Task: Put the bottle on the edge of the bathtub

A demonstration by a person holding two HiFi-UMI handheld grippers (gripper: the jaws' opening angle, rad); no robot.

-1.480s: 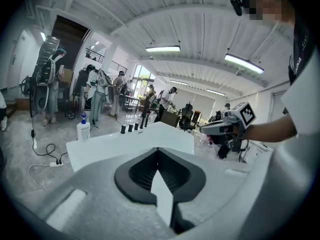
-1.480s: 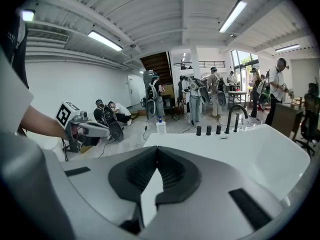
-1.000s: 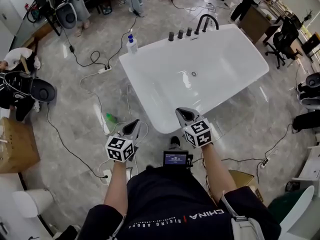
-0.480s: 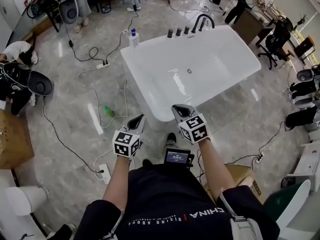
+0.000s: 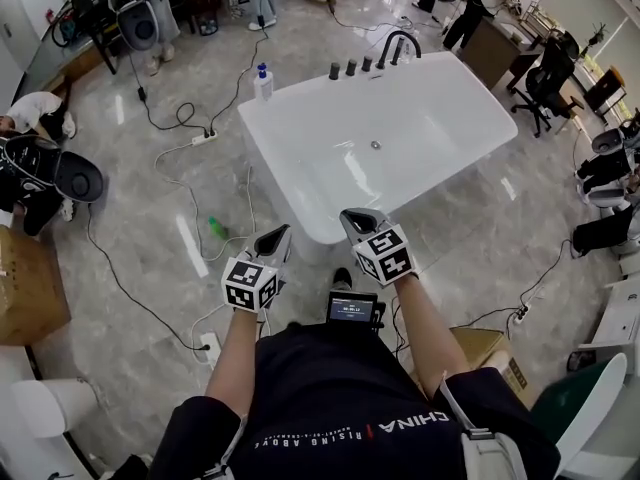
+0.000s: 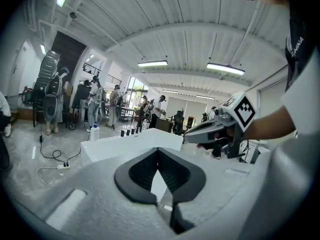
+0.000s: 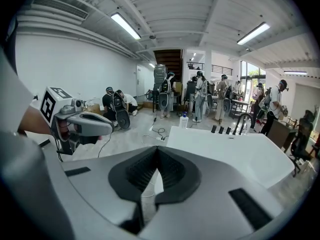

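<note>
- Grey marble floor [image 5: 130,228]: open on the left of the tub, with wide walking room there
- White bathtub [image 5: 440,98] dead ahead, empty inside, near end just beyond both grippers; broad flat rim all round
- Cardboard box [image 5: 25,288] at far left and office chairs [image 5: 545,88] at far right, both well apart from the tub
- Black faucet [image 5: 398,40] and a row of knobs [image 5: 350,68] along the far rim, filling that stretch of edge
- Cables [image 5: 190,118] and a power strip [image 5: 208,137] trailing over the floor left of the tub, across the walkway
- Left gripper [image 5: 278,234] held low over the floor by the tub's near corner, jaws pressed together, nothing in them
- Right gripper [image 5: 352,218] just short of the near rim, jaws fully closed, likewise empty
- White bottle [image 5: 263,80] with blue cap upright at the far left corner of the tub; on the rim or just behind it, hard to tell
- Green bottle [image 5: 217,229] lying on the floor among the cables, left of the left gripper
</note>
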